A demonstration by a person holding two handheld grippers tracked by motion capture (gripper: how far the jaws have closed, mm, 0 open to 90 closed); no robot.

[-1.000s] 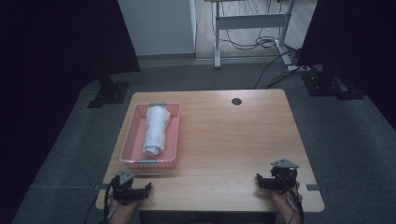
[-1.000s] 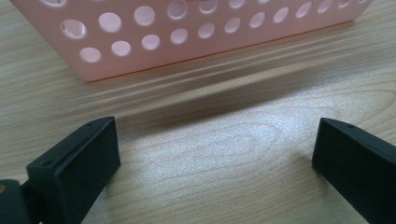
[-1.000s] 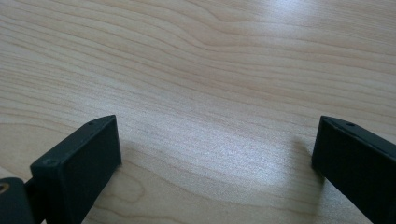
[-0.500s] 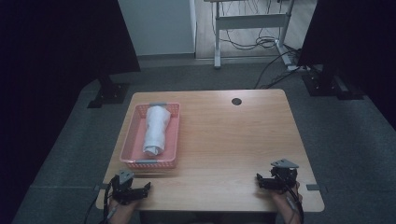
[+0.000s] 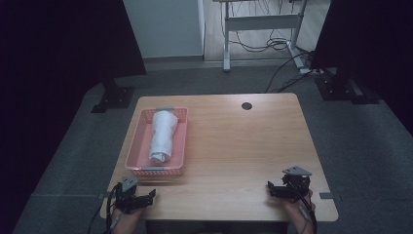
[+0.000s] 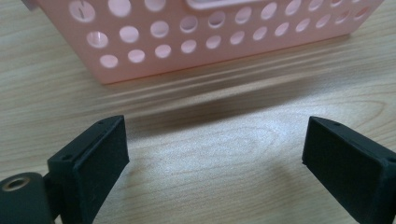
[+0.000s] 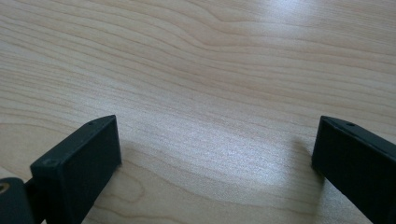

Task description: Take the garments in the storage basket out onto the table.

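Note:
A pink perforated basket (image 5: 137,141) sits on the left half of the wooden table (image 5: 234,146), and a rolled white cloth (image 5: 162,136) lies lengthwise inside it. My left gripper (image 5: 148,196) rests at the table's front left corner, just in front of the basket, jaws open and empty. In the left gripper view the basket's near wall (image 6: 215,42) stands a short way beyond my left gripper (image 6: 215,154). At the front right my right gripper (image 5: 271,190) rests open on bare wood. The right gripper view has my right gripper (image 7: 217,158) with wood grain between the jaws.
A small dark round hole (image 5: 246,106) marks the table's far edge. Beyond the table stand dark screens on black feet (image 5: 113,97), a desk frame (image 5: 263,22) and floor cables (image 5: 287,58). Grey carpet surrounds the table.

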